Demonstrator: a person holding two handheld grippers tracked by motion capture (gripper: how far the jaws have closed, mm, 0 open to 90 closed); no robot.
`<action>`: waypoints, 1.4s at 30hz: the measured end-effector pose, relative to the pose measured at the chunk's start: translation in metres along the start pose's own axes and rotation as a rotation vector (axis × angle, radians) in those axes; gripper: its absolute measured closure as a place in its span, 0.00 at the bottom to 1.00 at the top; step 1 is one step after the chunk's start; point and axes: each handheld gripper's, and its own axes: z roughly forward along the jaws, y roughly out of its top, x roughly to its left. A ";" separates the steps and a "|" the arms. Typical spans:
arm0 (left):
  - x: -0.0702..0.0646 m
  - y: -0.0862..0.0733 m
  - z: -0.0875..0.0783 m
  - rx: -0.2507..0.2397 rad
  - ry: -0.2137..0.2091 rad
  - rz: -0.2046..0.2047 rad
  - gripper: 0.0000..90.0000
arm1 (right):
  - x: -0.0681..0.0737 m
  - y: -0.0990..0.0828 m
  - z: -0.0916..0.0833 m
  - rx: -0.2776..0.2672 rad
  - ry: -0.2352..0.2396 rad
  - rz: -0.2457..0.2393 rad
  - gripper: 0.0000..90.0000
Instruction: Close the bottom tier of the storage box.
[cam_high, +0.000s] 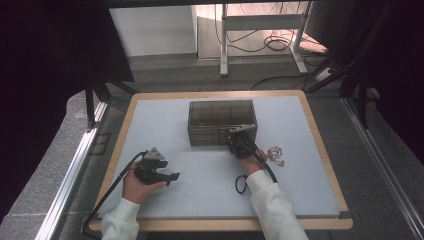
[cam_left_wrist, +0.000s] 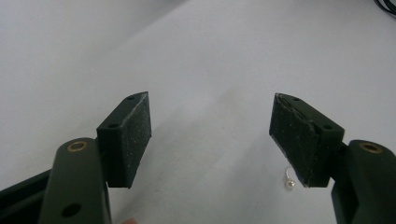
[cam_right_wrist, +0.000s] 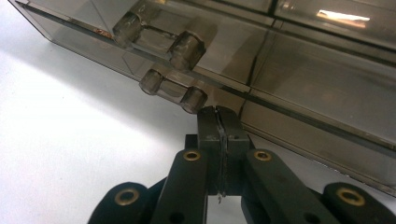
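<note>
My right gripper (cam_right_wrist: 218, 135), fingers pressed together, sits at the drawer box (cam_high: 222, 121) front — next, hook the handle (cam_right_wrist: 173, 91) at 11 o'clock; left gripper (cam_left_wrist: 212, 135) fingers spread, empty.

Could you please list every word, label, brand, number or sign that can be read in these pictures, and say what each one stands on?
None: no readable text anywhere.
Smoky clear drawer box: no label on its walls or handles.
Both grippers' black jaws: no marking.
White table mat: blank.
Small jewellery pieces beside the box: too small to tell.
</note>
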 end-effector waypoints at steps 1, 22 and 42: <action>0.000 0.000 -0.001 0.002 0.001 0.003 0.33 | 0.001 0.000 -0.001 -0.001 -0.005 -0.005 0.99; 0.003 -0.003 -0.004 -0.009 0.000 -0.008 0.33 | -0.003 -0.025 -0.032 -0.014 0.021 -0.050 0.98; 0.006 -0.005 -0.004 -0.009 0.009 -0.025 0.33 | -0.013 -0.058 -0.064 -0.069 0.094 -0.032 0.96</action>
